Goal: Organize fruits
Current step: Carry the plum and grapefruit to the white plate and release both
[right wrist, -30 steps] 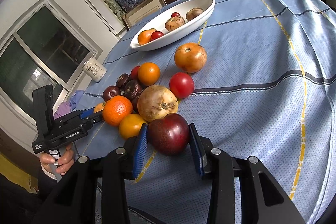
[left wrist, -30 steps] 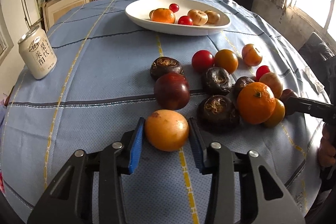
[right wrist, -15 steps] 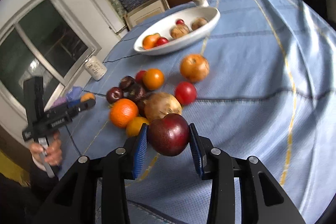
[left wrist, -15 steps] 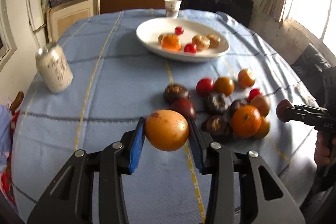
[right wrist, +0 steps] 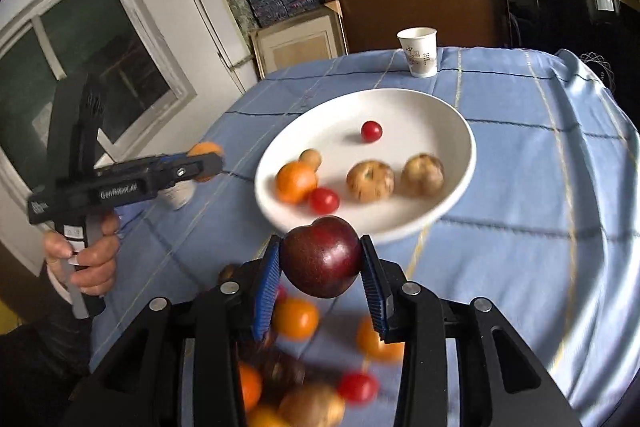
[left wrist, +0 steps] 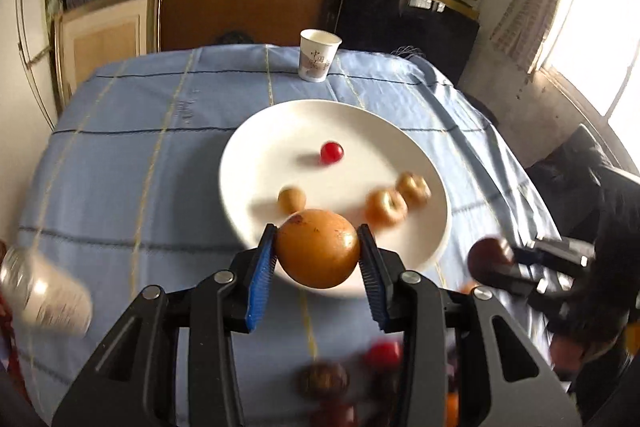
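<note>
My left gripper (left wrist: 318,259) is shut on a round orange-yellow fruit (left wrist: 318,253) and holds it in the air over the near rim of the white plate (left wrist: 280,131). My right gripper (right wrist: 320,261) is shut on a dark red plum (right wrist: 320,255) and holds it above the near rim of the same plate (right wrist: 440,115). The plate holds a cherry tomato (right wrist: 371,131), two brown fruits (right wrist: 370,181), an orange (right wrist: 296,182) and other small fruit. Loose fruit (right wrist: 296,319) lies on the blue cloth below my right gripper.
A paper cup (left wrist: 319,55) stands beyond the plate near the table's far edge. A drink can (left wrist: 44,293) stands at the left. The right gripper with its plum shows at the right of the left wrist view (left wrist: 490,259). Shelves and cupboards stand behind the table.
Both grippers have risen from the table with their fruits and moved forward toward the plate. The loose fruit pile has dropped below and behind them.
</note>
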The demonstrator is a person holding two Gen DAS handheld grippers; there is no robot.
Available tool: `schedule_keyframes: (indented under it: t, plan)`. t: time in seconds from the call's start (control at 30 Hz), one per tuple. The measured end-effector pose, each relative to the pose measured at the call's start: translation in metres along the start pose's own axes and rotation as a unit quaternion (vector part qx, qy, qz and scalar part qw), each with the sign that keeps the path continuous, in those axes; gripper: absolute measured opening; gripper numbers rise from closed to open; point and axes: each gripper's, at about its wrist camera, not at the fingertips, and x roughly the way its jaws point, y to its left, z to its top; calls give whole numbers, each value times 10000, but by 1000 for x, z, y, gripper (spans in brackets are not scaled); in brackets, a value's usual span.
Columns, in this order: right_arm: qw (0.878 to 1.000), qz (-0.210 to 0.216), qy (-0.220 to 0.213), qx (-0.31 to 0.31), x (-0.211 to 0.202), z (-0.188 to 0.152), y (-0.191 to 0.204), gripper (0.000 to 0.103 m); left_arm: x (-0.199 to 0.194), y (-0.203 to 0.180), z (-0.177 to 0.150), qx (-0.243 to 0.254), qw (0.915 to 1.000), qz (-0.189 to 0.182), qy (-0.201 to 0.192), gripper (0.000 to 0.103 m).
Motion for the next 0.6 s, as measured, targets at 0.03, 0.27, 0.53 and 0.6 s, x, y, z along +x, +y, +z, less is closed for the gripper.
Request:
schedule_keyframes:
  t: [0.03, 0.27, 0.53, 0.6]
  plan:
    - [10000, 3, 70, 25, 12, 7, -2, 39, 13, -1, 10, 25, 10000, 78, 41, 40]
    - [9983, -174, 452, 319, 63, 22, -22, 40, 76, 0, 36, 10, 9984, 371, 436, 40]
    - [9988, 74, 15, 485, 32, 28, -21, 61, 43, -3, 28, -42, 9979, 644, 18, 94]
    - [9987, 40, -196, 478, 13, 23, -20, 61, 20, -8, 19, -11, 9988, 487, -104, 95]
